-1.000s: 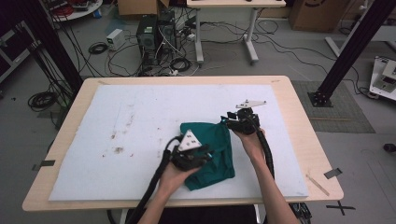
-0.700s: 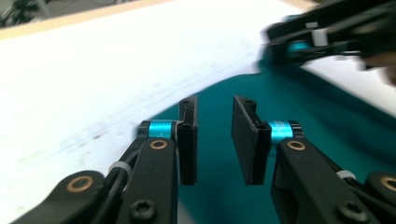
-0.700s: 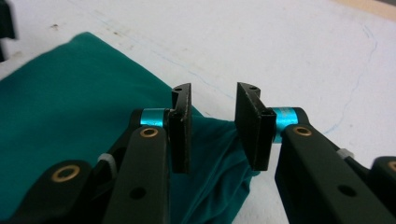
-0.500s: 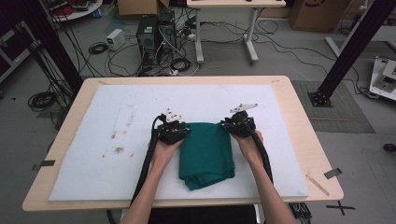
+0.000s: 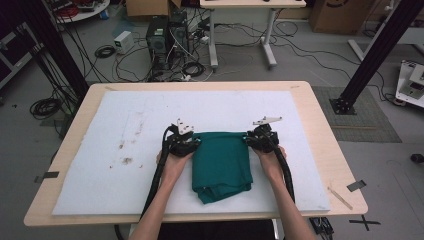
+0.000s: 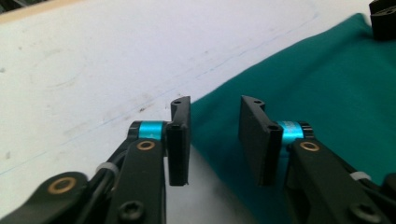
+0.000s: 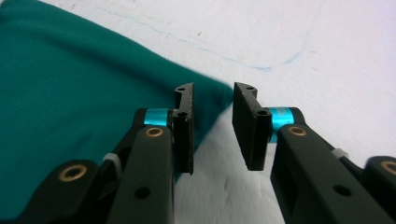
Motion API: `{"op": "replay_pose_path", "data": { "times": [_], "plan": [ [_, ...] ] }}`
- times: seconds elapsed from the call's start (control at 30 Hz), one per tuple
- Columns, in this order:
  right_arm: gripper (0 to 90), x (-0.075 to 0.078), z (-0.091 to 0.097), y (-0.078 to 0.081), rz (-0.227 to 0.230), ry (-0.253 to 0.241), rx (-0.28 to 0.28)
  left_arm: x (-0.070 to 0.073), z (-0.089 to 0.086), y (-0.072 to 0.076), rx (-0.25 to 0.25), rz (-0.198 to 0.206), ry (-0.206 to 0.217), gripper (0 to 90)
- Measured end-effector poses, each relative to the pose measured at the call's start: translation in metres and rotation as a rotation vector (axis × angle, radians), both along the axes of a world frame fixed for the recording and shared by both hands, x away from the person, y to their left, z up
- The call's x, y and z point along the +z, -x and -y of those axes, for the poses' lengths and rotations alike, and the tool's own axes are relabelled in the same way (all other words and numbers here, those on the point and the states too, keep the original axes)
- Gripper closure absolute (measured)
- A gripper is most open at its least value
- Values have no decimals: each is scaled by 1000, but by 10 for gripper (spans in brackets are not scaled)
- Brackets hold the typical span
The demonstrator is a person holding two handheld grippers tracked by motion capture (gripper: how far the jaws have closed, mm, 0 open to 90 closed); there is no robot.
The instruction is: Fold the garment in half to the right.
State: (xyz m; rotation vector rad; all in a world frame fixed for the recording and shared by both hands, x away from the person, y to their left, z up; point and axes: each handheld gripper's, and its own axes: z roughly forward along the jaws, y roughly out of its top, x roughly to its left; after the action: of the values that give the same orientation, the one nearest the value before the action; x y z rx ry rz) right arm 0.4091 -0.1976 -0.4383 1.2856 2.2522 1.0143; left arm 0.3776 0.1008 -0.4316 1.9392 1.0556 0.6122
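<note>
A dark green cloth (image 5: 220,162) lies folded into a flat rectangle on the white mat (image 5: 150,110). My left gripper (image 5: 196,142) sits low at its far left corner and my right gripper (image 5: 247,140) at its far right corner. In the left gripper view the cloth's (image 6: 327,88) edge runs along the mat under my left gripper (image 6: 214,135). Its jaws have just been opening and pinch nothing. In the right gripper view the cloth's (image 7: 70,84) corner lies flat beneath my right gripper (image 7: 212,126). Those jaws have also just been opening, off the fabric.
Brown stains (image 5: 125,160) mark the mat left of the cloth. A thin wooden stick (image 5: 340,197) and a strip of tape (image 5: 356,185) lie near the table's (image 5: 320,105) right front corner. Beyond the far edge stand computer boxes (image 5: 167,37) and cables.
The left gripper has travelled from the cloth's near left part up to its far left corner. The cloth, bunched a second ago, now lies flat. The right gripper has sunk slightly.
</note>
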Motion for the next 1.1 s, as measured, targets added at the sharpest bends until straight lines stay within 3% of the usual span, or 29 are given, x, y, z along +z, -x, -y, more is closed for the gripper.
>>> {"op": "replay_pose_path", "data": {
  "times": [0.07,0.13,0.27,0.37,0.4,0.53,0.73,1.1],
  "plan": [
    [658,6,2,12,25,-8,-11,5,-4,12,-48,5,41,622],
    [638,14,2,28,55,-34,18,8,-6,26,-125,-1,52,603],
    [624,22,-9,67,100,-61,143,9,-3,56,-271,-16,63,582],
    [624,16,-13,93,86,-59,205,4,-2,72,-374,-69,109,572],
    [625,13,-13,100,82,-50,217,0,-1,77,-398,-84,94,569],
    [632,1,-8,117,39,-22,232,-10,-3,86,-401,-119,33,566],
    [679,-11,5,132,2,-85,226,-16,-10,95,-378,-131,46,561],
    [693,-15,17,150,-14,-122,238,-18,-19,110,-376,-109,63,565]
  ]
}}
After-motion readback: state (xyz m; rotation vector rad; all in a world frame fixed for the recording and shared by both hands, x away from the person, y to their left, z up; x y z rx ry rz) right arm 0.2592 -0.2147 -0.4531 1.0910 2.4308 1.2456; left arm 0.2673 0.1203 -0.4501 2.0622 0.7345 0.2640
